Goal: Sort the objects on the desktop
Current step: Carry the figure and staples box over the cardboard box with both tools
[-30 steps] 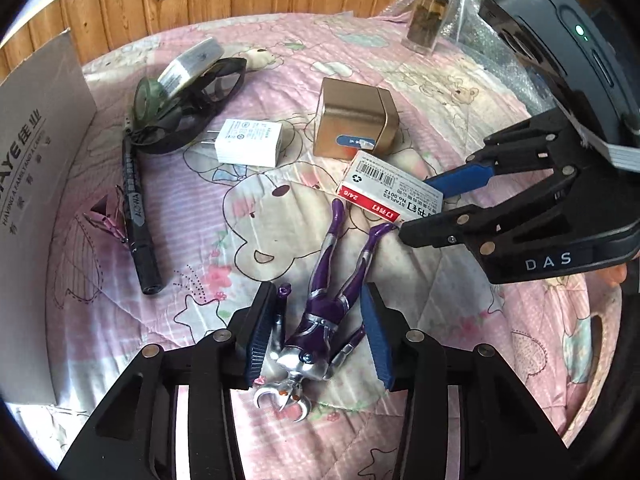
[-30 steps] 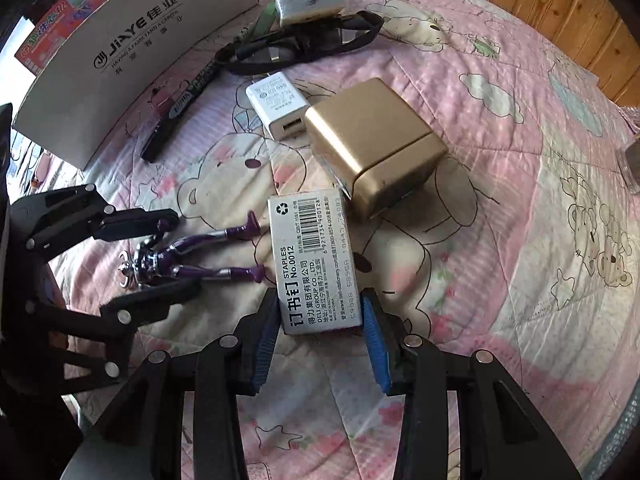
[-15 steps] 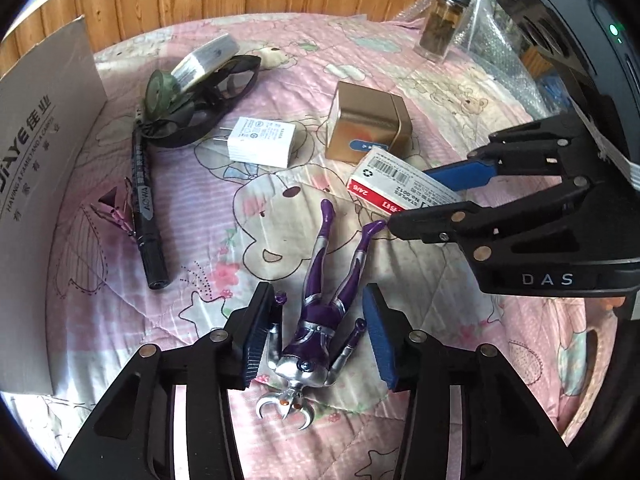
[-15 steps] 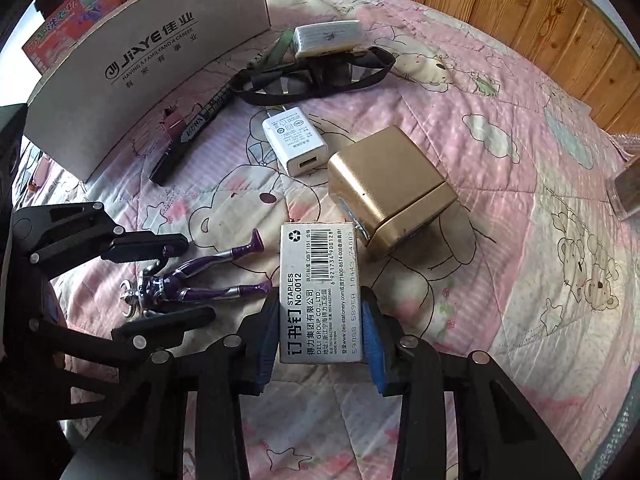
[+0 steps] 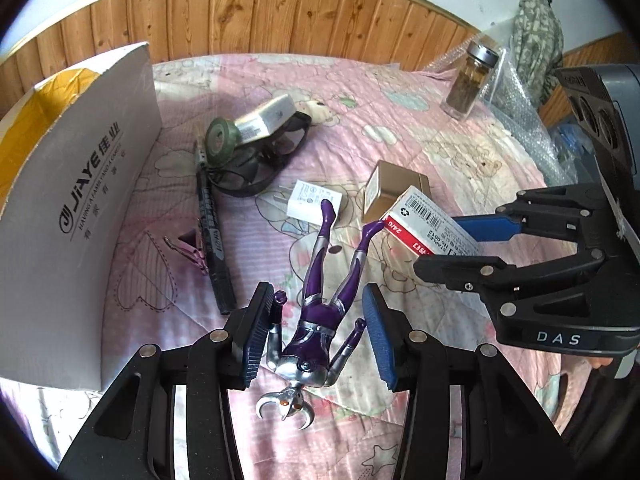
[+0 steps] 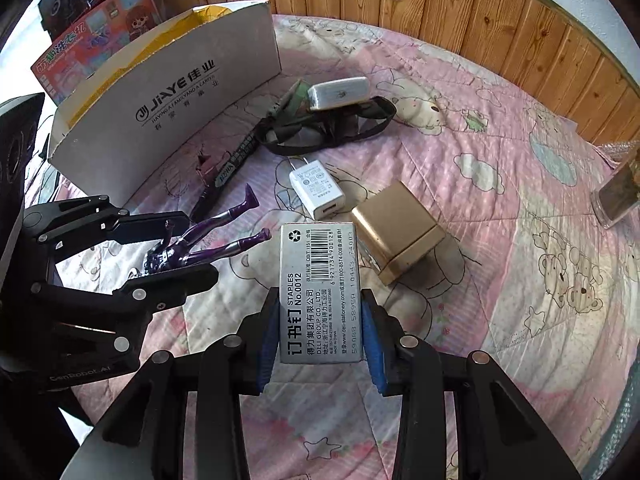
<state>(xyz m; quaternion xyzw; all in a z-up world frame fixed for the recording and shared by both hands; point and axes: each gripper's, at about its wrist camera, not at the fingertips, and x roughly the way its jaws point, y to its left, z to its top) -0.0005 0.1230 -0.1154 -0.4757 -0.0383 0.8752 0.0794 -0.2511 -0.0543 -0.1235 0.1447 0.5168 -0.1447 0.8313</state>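
A pink cartoon-print quilt [image 6: 500,208] covers the surface. The largest thing on it is a white cardboard box [image 6: 176,96], standing open at ten o'clock in the right wrist view. At twelve o'clock lie dark goggles [image 6: 340,128] with a small wrapped white pack [image 6: 339,92] resting on them and a green tape roll [image 5: 221,140] alongside; a black marker [image 5: 212,232] runs down beside a small clip [image 5: 190,246]. Near centre sit a gold box [image 6: 396,232] and, just beside it, a white charger plug [image 6: 318,192]. A glass jar [image 5: 466,80] stands apart at two o'clock in the left wrist view. The right claw [image 6: 322,340] pinches a staples box [image 6: 318,292], lifted clear of the quilt. The left claw [image 5: 316,336] grips a purple action figure [image 5: 320,312] by its arms, legs pointing to twelve o'clock, feet near the plug and the staples box.
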